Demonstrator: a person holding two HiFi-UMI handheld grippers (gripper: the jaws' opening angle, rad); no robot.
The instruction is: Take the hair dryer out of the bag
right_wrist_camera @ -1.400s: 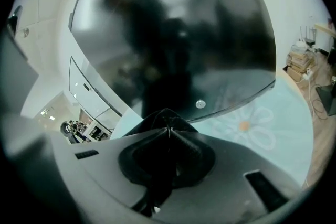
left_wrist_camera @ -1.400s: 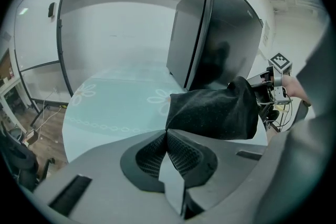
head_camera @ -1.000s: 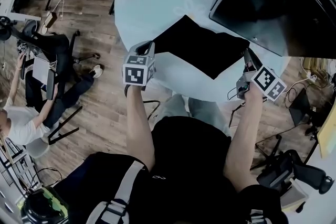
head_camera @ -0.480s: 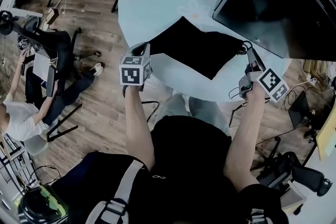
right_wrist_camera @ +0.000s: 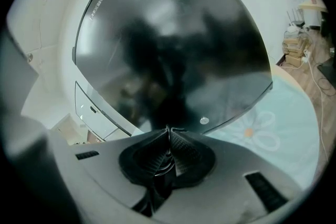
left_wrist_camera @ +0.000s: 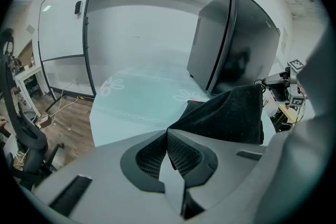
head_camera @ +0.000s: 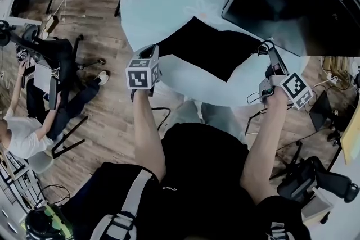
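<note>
Both pairs of jaws are pressed together. The left gripper [left_wrist_camera: 168, 131] pinches the near-left corner of the black bag [head_camera: 208, 53], with the cloth running out from its closed tips. The right gripper [right_wrist_camera: 169, 130] is closed on a thin dark cord [head_camera: 262, 48] at the bag's right corner. Each gripper carries a marker cube [head_camera: 140, 75] patterned in black-and-white squares. Two bare forearms [head_camera: 147, 132] reach forward from the body; the left gripper is tipped down over the table's near edge, and the right one is held flatter, off the right rim. Between them the bag lies spread on the pale blue round table [head_camera: 169, 3] with its faint flower print, the right corner raised. The hair dryer cannot be seen, only black cloth. Just behind the bag stands a large dark screen [head_camera: 292, 3]. On the wooden floor [head_camera: 107, 121] to the left, a person [head_camera: 22, 132] sits near an office chair [head_camera: 53, 50].
</note>
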